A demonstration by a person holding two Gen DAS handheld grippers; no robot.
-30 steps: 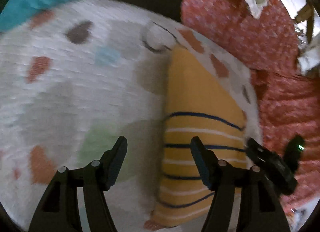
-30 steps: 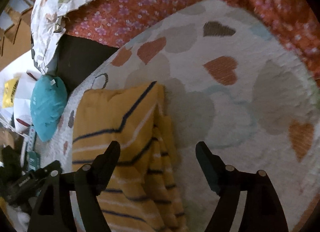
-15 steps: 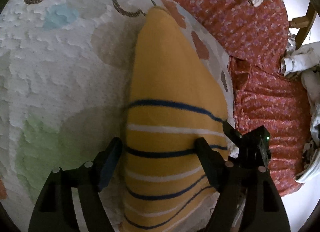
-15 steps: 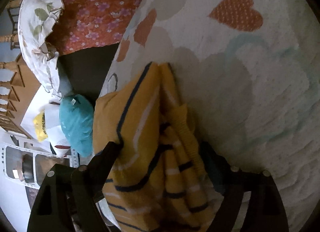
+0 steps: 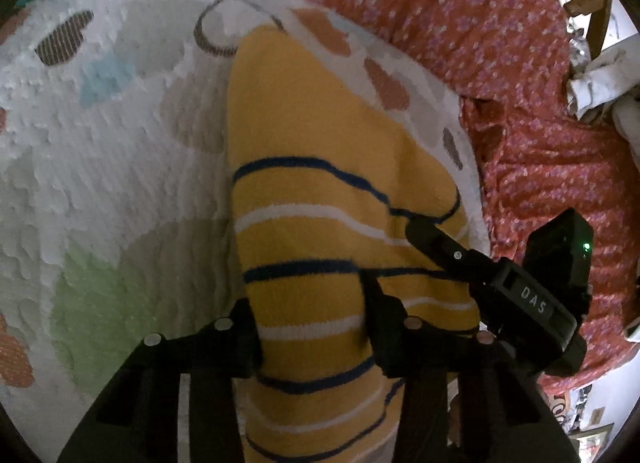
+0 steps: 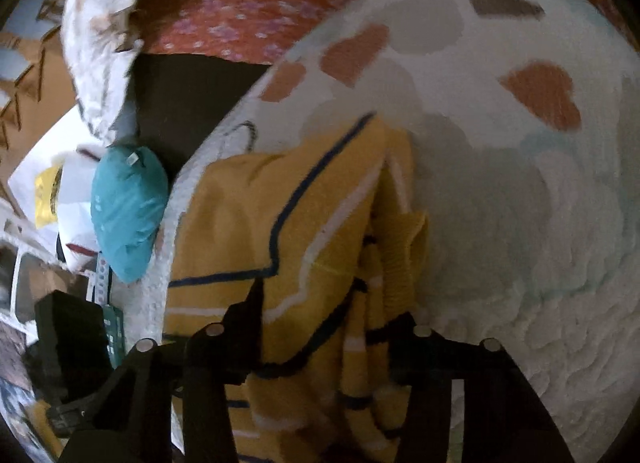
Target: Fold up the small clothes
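A yellow knit garment [image 5: 320, 167] with navy and white stripes lies folded lengthwise on the heart-patterned blanket, seen from my left wrist camera running from 12 o'clock down to 6 o'clock, its plain yellow end farthest away. From my right wrist camera the same garment [image 6: 288, 223] shows bunched, ribbed layers stacked along its 3 o'clock edge.

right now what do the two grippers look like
Both the left gripper and the right gripper are matte black plastic with two flat, tapered fingers and round silver screw heads. The left view shows the right one bearing white "DAS" lettering and a small green light.
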